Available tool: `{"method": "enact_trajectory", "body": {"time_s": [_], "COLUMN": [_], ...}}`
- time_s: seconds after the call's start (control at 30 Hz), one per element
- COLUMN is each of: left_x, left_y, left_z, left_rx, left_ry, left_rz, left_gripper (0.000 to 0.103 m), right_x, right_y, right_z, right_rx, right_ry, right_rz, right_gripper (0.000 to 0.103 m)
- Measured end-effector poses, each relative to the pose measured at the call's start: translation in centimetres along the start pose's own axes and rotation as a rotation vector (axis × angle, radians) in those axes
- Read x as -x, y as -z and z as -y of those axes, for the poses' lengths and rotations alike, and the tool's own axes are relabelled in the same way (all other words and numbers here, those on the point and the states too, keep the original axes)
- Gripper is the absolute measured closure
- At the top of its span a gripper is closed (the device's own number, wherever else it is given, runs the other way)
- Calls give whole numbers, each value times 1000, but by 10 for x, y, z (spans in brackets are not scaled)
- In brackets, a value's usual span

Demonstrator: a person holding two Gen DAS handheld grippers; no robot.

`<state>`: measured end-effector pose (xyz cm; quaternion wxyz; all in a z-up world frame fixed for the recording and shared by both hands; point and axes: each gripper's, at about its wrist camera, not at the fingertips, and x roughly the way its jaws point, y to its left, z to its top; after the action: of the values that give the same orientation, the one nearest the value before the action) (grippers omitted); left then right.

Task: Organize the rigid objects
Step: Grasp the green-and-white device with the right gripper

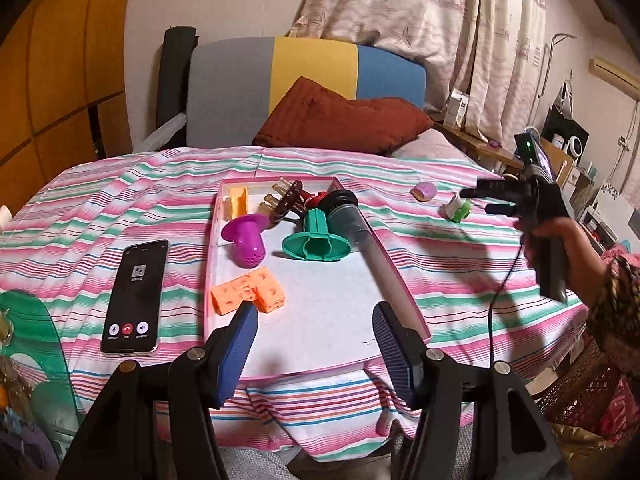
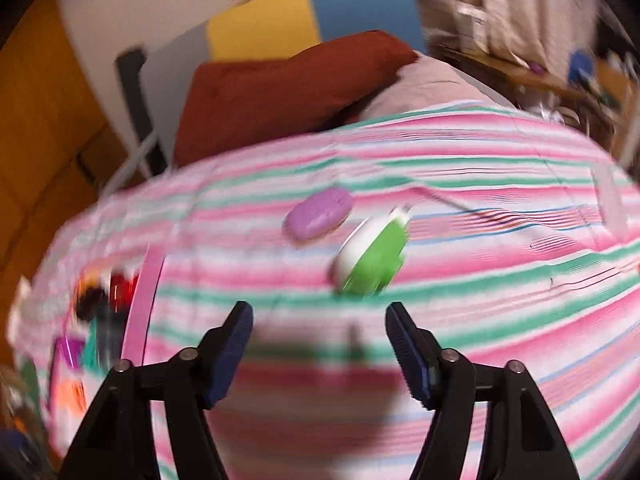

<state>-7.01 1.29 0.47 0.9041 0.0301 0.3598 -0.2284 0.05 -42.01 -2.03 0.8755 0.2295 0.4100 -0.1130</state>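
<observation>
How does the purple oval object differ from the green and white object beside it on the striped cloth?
The purple oval object is one colour, low and flat on the cloth; the green and white object has two colours, looks taller and sits tilted. The purple one lies farther from the right tool. Both lie outside the pink tray.

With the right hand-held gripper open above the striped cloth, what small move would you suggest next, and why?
Probably ease the right hand-held gripper forward and down until the green and white object sits between its fingers. Its jaws stand open and empty, that object lies on the striped cloth just ahead of them, outside the pink tray, and the purple oval piece lies a little farther off.
</observation>
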Motion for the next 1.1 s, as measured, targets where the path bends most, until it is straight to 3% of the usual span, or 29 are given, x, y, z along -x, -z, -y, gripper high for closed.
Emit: {"method": "enact_trajectory", "body": {"time_s": [0.13, 0.33, 0.43, 0.47, 0.6, 0.67, 0.8, 0.87, 0.93, 1.0, 1.07, 1.1], "left_x": [-5, -15, -20, -21, -26, -28, -31, -34, -36, -36, -35, -36], "left_y": [-2, -6, -8, -9, -11, -14, -20, -23, -25, -27, -30, -30], "left_z": [6, 13, 17, 19, 27, 30, 36, 39, 43, 46, 49, 49], "left_rx": [-16, -41, -51, -54, -70, -75, -77, -70, -68, -70, -73, -72], "left_ry": [-11, -34, -35, -35, -26, -19, 2, 18, 28, 33, 37, 37], "left_rz": [-11, -27, -36, -37, -41, -43, -36, -36, -40, -36, -30, -30], "left_gripper": [42, 42, 42, 42, 42, 42, 42, 42, 42, 42, 42, 42], "right_x": [-25, -53, -66, -71, -69, -64, -59, -64, -70, -66, -47, -32], "right_y": [-17, -31, -31, -32, -32, -35, -31, -24, -17, -16, -23, -28], "right_z": [25, 24, 25, 26, 33, 31, 8, -1, -9, -21, -27, -25], "right_rx": [-120, -93, -64, -63, -81, -28, 285, 362, 391, 406, 373, 319], "right_ry": [6, 11, 37, 38, 48, 133, 489, 538, 498, 418, 306, 248], "right_rz": [-26, -49, -85, -107, -133, -137, -93, -106, -145, -158, -110, -65], "right_gripper": [26, 26, 37, 49, 50, 50, 50, 50, 48, 40, 36, 24]}}
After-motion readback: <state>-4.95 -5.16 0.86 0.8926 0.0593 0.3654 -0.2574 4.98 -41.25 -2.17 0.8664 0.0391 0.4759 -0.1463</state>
